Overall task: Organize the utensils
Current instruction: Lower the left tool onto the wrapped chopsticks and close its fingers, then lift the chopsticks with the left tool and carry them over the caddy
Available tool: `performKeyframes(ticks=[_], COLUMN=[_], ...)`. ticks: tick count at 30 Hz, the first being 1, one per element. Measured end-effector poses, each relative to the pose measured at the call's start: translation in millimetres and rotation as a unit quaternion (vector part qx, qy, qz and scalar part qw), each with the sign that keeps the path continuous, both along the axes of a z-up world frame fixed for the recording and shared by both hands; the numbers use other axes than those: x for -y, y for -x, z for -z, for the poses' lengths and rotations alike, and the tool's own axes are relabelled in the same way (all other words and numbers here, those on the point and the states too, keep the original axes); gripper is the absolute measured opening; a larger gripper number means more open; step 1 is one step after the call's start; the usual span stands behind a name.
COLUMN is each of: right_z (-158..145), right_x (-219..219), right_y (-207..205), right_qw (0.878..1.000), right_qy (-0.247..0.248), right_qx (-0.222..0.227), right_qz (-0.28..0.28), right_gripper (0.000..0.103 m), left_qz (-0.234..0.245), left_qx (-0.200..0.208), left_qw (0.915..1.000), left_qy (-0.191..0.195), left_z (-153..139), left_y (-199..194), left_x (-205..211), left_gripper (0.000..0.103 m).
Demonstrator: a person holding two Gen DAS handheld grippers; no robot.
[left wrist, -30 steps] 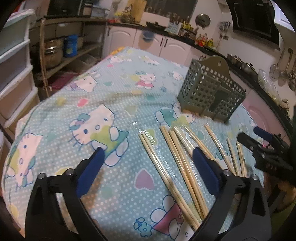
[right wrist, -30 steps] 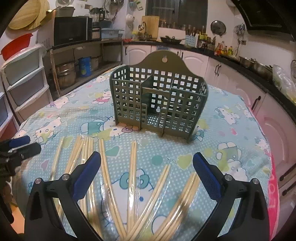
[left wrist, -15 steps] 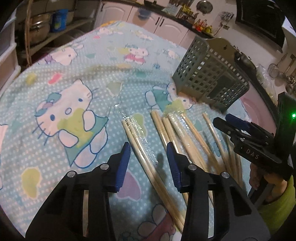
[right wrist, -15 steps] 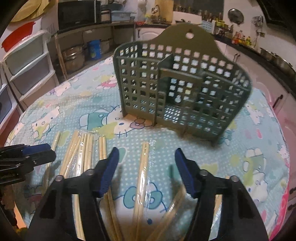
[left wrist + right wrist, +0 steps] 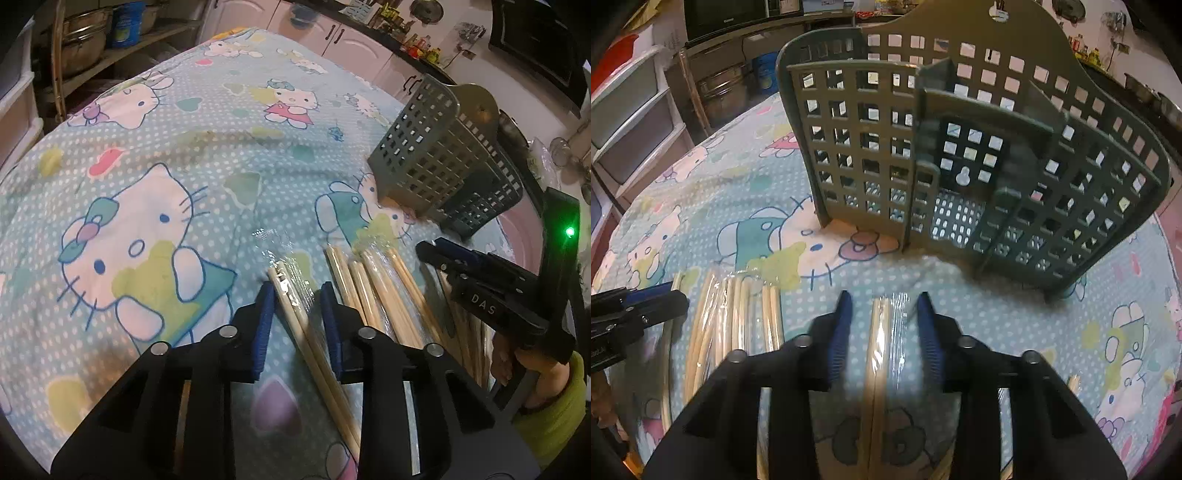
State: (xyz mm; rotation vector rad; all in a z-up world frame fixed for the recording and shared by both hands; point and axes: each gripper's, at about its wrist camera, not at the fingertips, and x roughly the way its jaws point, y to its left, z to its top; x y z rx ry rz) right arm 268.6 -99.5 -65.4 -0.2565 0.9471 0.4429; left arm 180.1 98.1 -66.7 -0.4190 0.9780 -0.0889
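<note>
Both grippers' fingers (image 5: 264,310) straddle wrapped chopsticks (image 5: 879,332), closing.

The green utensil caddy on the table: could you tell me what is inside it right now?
Through the green utensil caddy's lattice, its left, middle and right compartments look empty, down to their perforated floors. No chopsticks stand in it; corners behind the dividers stay hidden.

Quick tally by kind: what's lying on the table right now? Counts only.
Wrapped chopstick pairs: 6 in sight in the right wrist view; more may be hidden
Green utensil holder: 1
Cartoon-cat tablecloth: 1
Total: 8 in sight
</note>
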Motion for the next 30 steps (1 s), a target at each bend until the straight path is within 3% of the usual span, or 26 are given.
performKeyframes(ticks=[4, 11, 21, 30], right_z=[-3.9, -32.7, -83.1, -121.3], right_x=[-3.7, 4.7, 48.3, 77.0], right_y=[-0.9, 15.2, 51.8, 76.2], right_qw=[1.000, 0.997, 0.986, 0.975], right_qy=[-0.020, -0.063, -0.137, -0.175], right_qx=[0.000, 0.026, 0.084, 0.134], right_qz=[-0.005, -0.024, -0.032, -0.016], right_gripper=[0.007, 0.006, 0.006, 0.006], left_qz=[-0.002, 0.003, 0.022, 0.046], left_qx=[0.000, 0.013, 0.096, 0.144], left_qw=[0.9999, 0.9996, 0.9933, 0.9844], left_qy=[-0.012, -0.027, -0.061, -0.090], left_z=[0.5, -10.4, -70.9, -114.0], left_y=[-5.6, -5.7, 7.5, 12.8], left_x=[-0.3, 1.8, 18.7, 45.4], left_gripper=[0.012, 0.005, 0.002, 0.001])
